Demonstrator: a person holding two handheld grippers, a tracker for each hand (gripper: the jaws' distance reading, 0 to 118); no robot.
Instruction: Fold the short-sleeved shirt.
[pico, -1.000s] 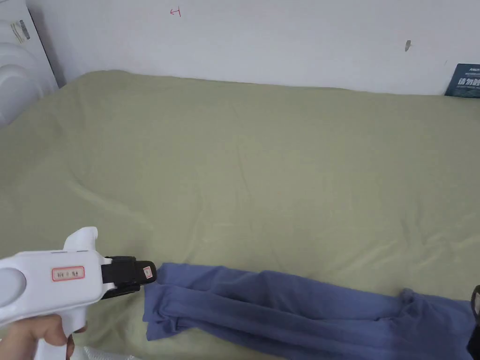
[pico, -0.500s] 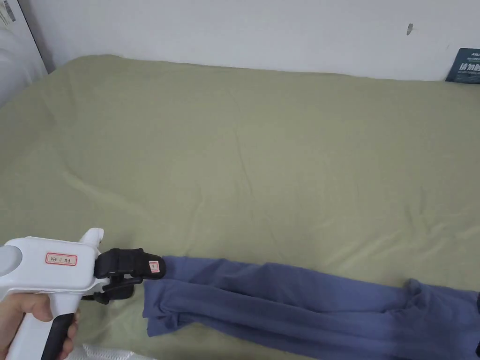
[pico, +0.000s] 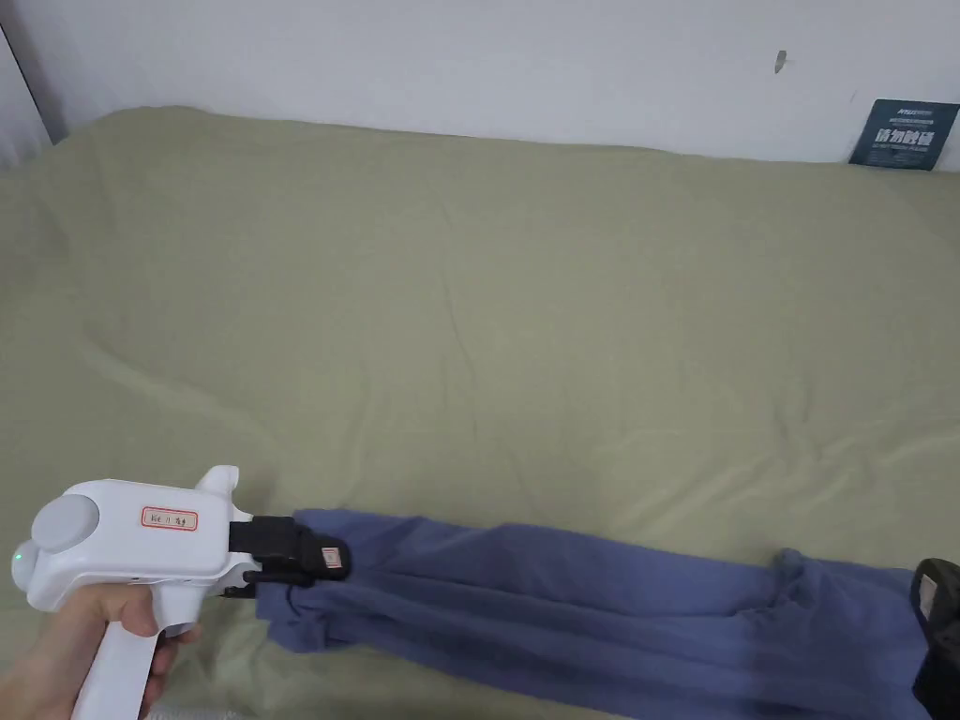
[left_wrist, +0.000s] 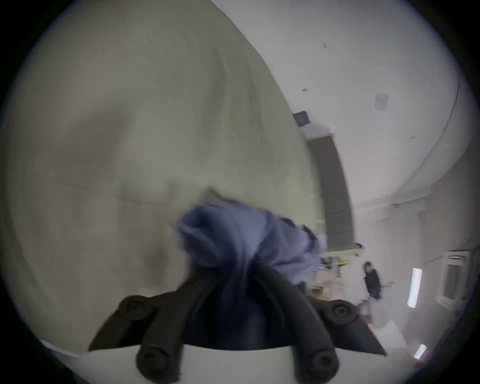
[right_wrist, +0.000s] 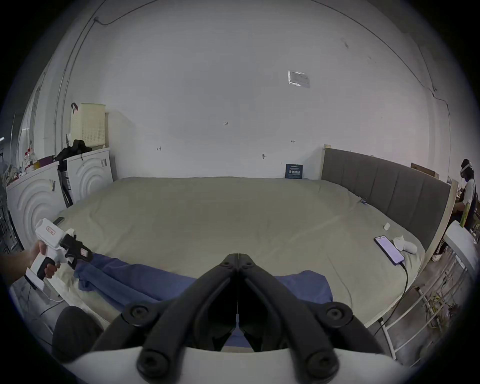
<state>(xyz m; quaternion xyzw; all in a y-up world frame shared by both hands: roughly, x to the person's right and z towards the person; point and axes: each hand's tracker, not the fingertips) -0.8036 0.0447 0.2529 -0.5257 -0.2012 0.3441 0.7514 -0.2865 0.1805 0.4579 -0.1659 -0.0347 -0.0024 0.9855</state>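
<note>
The blue shirt (pico: 600, 609) lies bunched lengthwise, left to right, along the near edge of the green bed sheet (pico: 487, 309). The left gripper (pico: 323, 561) pinches its left end; the right gripper (right_wrist: 238, 256) is closed, empty.

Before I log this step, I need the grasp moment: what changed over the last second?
The left gripper went from open beside the blue shirt to shut on its left end, fabric bunched between the jaws. The shirt stayed stretched along the near edge of the green bed; the right gripper stayed at the shirt's other end.
</note>
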